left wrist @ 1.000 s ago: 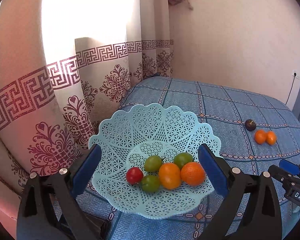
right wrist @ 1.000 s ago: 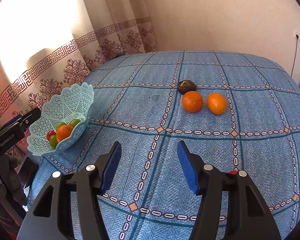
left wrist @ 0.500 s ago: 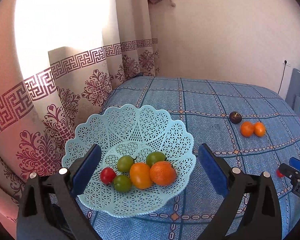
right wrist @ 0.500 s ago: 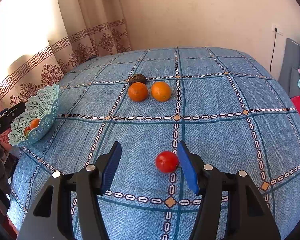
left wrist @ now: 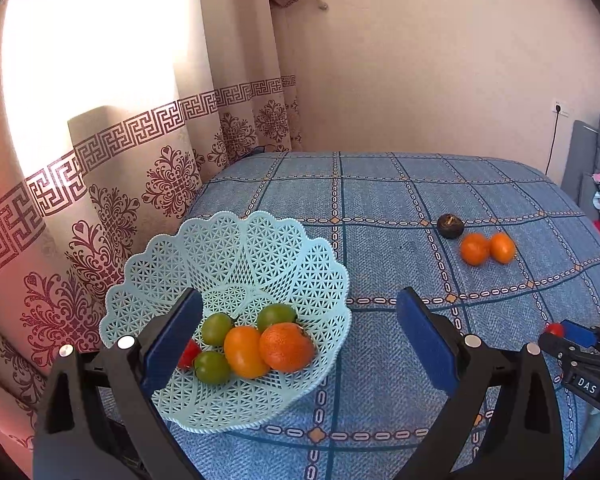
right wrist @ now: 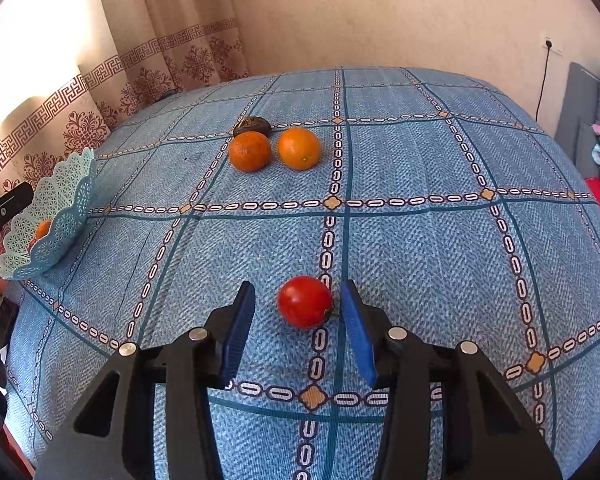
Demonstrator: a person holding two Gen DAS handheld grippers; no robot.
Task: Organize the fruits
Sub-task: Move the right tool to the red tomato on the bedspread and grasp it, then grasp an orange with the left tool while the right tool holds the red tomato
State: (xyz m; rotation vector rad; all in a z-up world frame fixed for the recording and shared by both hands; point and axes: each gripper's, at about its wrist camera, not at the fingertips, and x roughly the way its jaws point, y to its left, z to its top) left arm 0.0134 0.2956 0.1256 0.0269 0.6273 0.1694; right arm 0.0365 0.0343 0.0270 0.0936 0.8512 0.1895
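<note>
right hand-held gripper (right wrist: 298, 312) spread round glossy red tomato (right wrist: 305, 307) | left hand-held gripper (left wrist: 296, 334) spread | lattice plastic basket (left wrist: 300, 256)

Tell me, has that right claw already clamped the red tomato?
No. The right gripper stands open around the tomato, with blue cloth showing between the fruit and the left pad.

Left gripper (left wrist: 296, 338) pad hides basket tomato (left wrist: 189, 354).

A red tomato (right wrist: 305, 306) is lying on its side, stem end pointing right. Farther off, two oranges (right wrist: 250, 151) (right wrist: 299, 149) are sitting side by side before a dark fruit (right wrist: 252, 125), while the pale-blue lattice basket (left wrist: 236, 256) is holding three green fruits, two orange, one red.
</note>
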